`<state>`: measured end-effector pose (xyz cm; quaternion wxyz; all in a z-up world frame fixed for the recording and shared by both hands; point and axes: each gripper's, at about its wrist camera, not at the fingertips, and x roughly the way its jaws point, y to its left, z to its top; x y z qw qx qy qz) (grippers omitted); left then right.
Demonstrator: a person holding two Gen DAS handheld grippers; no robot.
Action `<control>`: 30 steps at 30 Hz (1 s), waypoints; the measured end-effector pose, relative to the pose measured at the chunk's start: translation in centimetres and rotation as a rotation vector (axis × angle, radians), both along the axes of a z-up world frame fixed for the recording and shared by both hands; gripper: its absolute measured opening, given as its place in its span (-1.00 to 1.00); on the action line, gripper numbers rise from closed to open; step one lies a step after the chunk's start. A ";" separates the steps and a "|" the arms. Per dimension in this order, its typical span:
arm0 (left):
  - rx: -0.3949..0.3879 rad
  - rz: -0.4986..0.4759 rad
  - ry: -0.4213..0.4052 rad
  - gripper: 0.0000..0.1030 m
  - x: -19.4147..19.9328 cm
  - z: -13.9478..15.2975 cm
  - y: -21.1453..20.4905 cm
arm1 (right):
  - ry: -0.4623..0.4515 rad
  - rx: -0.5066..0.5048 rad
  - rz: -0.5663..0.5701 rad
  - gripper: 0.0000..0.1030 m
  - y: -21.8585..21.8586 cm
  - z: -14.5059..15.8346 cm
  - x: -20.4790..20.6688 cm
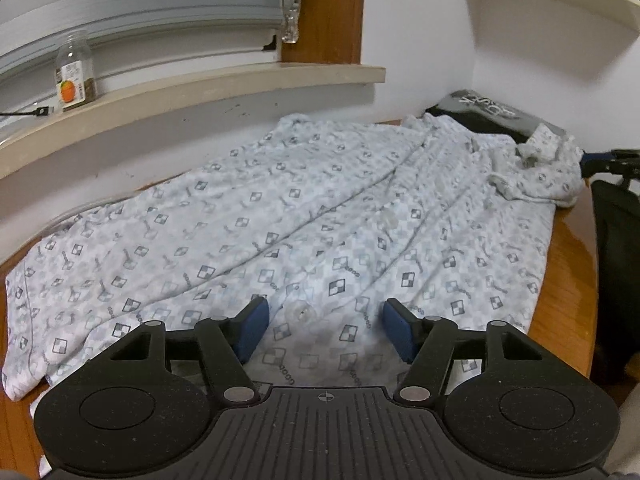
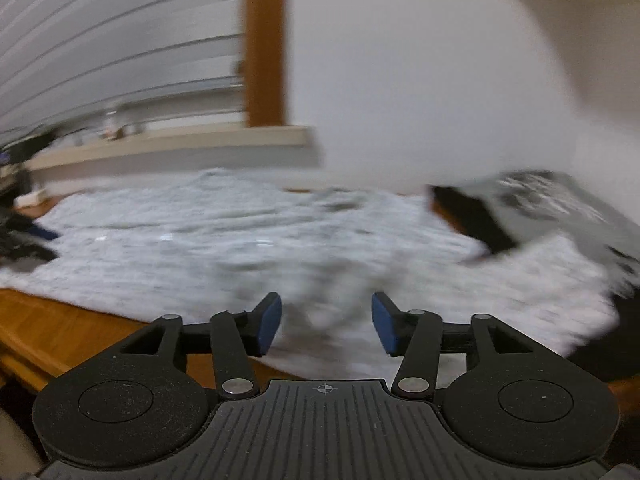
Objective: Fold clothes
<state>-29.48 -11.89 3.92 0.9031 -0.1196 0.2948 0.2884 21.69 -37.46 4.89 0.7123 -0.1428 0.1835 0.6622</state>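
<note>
A white button shirt [image 1: 280, 216] with a grey checked print lies spread flat on a wooden table [image 1: 568, 280], collar at the far right. My left gripper [image 1: 325, 328] is open and empty, low over the shirt's near hem beside a clear button [image 1: 301, 312]. The right wrist view is motion-blurred: the same shirt [image 2: 280, 240] lies across the table [image 2: 52, 320]. My right gripper [image 2: 326, 326] is open and empty just above the shirt's near edge. The right gripper's tip also shows at the far right of the left wrist view [image 1: 612, 160].
A folded black and grey garment [image 1: 492, 114] lies at the table's far right corner, also in the right wrist view [image 2: 520, 208]. A window sill [image 1: 200, 92] with a glass jar [image 1: 74, 72] runs behind. A black chair [image 1: 616, 260] stands at the right.
</note>
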 end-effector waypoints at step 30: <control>-0.024 0.103 -0.023 0.53 0.0 0.0 0.2 | 0.037 -0.001 -0.304 -0.94 1.0 -2.9 5.3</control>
